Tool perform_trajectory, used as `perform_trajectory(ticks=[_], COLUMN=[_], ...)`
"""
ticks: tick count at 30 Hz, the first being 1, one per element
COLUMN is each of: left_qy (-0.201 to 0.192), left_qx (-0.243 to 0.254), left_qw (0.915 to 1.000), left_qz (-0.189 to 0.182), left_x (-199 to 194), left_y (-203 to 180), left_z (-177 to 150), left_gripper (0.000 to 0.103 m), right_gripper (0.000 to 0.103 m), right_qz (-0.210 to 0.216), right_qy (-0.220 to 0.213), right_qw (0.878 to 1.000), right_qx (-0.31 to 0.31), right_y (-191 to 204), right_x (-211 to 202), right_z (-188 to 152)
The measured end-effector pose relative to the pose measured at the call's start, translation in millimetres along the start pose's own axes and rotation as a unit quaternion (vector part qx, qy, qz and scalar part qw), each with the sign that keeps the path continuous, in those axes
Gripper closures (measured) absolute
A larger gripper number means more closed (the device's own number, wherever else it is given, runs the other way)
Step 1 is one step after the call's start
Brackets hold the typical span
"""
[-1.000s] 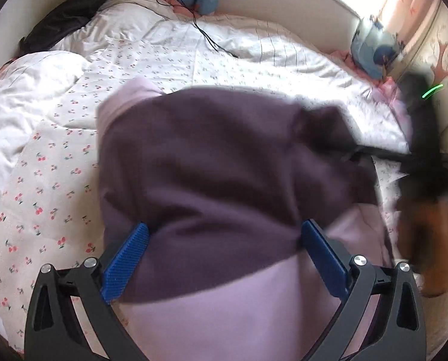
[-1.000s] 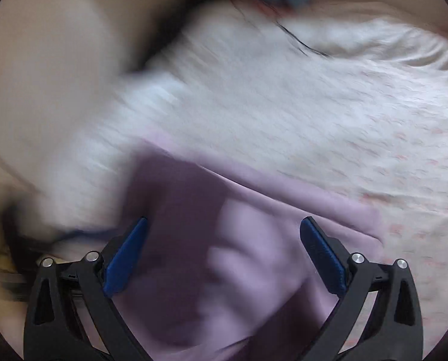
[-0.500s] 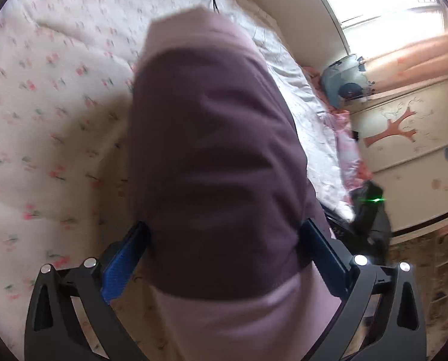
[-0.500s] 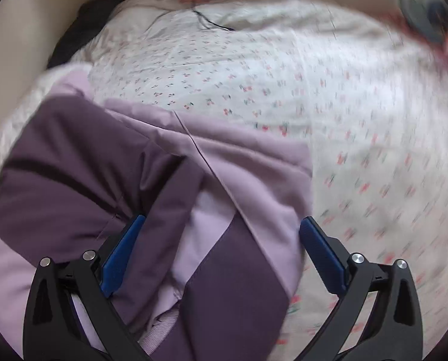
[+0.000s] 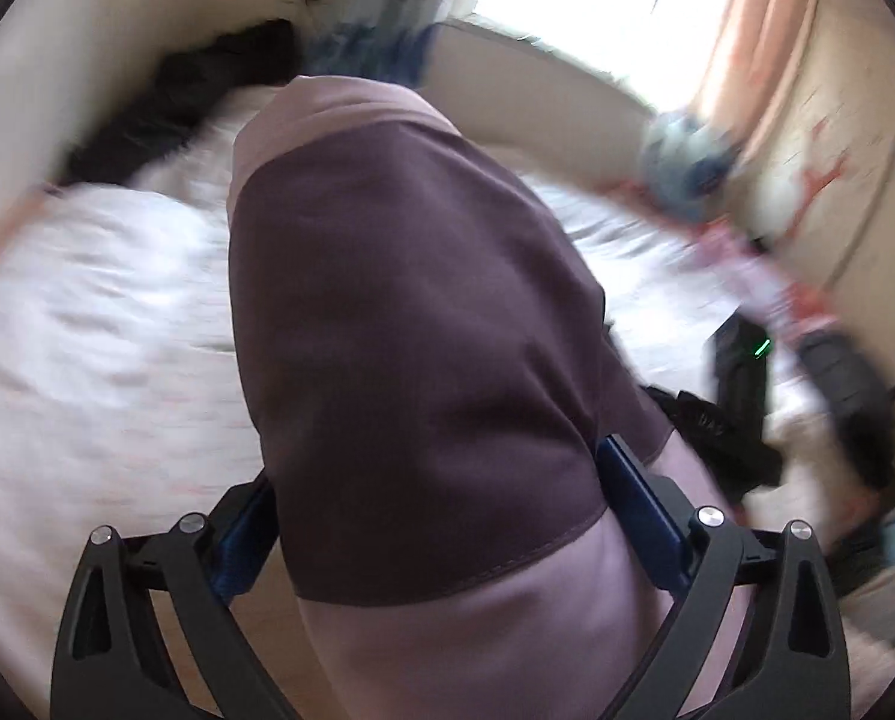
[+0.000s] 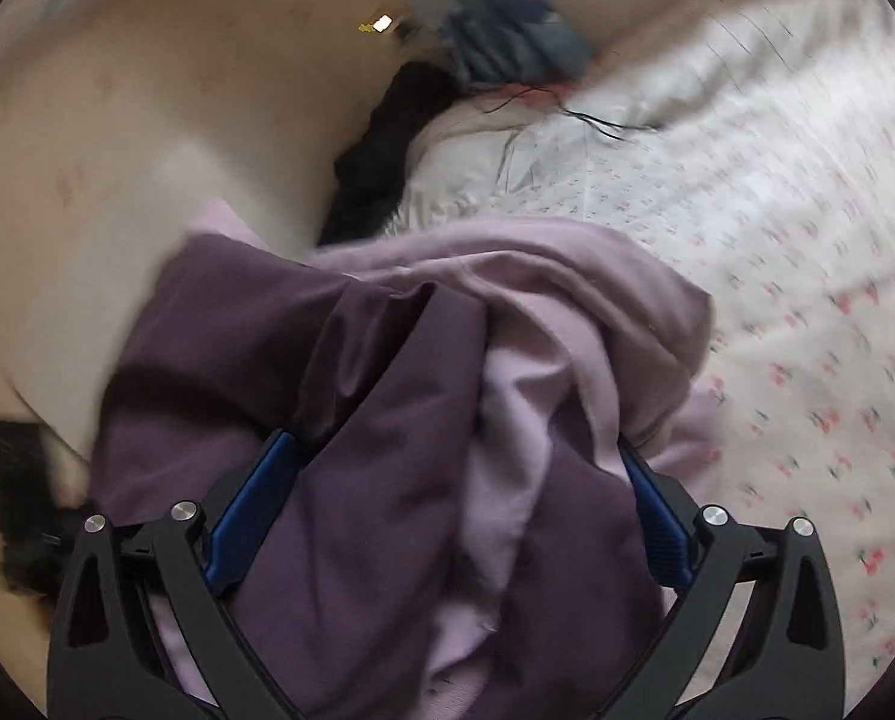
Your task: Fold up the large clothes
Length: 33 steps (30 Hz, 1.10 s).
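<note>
The garment is a large two-tone top, dark purple and light lilac. In the left wrist view the garment (image 5: 411, 324) fills the middle, draped over and between the fingers of my left gripper (image 5: 441, 492), whose jaws stand wide apart. In the right wrist view the garment (image 6: 423, 372) is bunched and lifted between the wide-apart fingers of my right gripper (image 6: 447, 486). The fabric hides both gripper middles, so no pinch shows. The other gripper (image 5: 741, 372) appears as a black shape with a green light at right.
The bed (image 6: 777, 240) has a white quilt with small red cherry print. Dark clothing (image 6: 387, 150) and blue clothing (image 6: 507, 42) lie at the bed's far edge by the wall. A black cable (image 6: 597, 123) lies on the quilt. A window with pink curtains (image 5: 765, 30) is behind.
Both grippers rose with the garment draped over them. The left view swung up from the quilt toward the window and wall. The fabric in the right view bunched up higher.
</note>
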<state>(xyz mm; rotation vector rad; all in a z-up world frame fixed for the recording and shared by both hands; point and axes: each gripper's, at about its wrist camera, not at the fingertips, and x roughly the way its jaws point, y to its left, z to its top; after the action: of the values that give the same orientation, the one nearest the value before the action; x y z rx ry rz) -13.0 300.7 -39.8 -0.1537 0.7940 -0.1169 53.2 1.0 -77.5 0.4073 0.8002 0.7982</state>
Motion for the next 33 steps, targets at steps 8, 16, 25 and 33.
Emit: perform_trajectory(ticks=[8, 16, 25, 33], left_qy=[0.054, 0.055, 0.032, -0.003], left_qx=[-0.079, 0.025, 0.040, 0.060], left_qw=[0.9905, 0.9900, 0.9902, 0.9847], left_qz=[0.099, 0.128, 0.130, 0.164], left_x=[35.2, 73.6, 78.2, 68.0], left_y=[68.8, 24.8, 14.7, 5.1], left_z=[-35.5, -16.0, -26.6, -37.6], left_gripper=[0.006, 0.005, 0.005, 0.005], right_gripper=[0.006, 0.006, 0.007, 0.007], right_qz=[-0.168, -0.143, -0.173, -0.105], right_qy=[0.162, 0.062, 0.180, 0.125], right_qw=[0.961, 0.978, 0.965, 0.981], right_qx=[-0.151, -0.136, -0.079, -0.103], right_y=[36.5, 98.2, 13.9, 59.9], right_x=[84.2, 50.9, 181.8, 49.9], right_z=[-12.8, 73.1, 32.4, 26.6])
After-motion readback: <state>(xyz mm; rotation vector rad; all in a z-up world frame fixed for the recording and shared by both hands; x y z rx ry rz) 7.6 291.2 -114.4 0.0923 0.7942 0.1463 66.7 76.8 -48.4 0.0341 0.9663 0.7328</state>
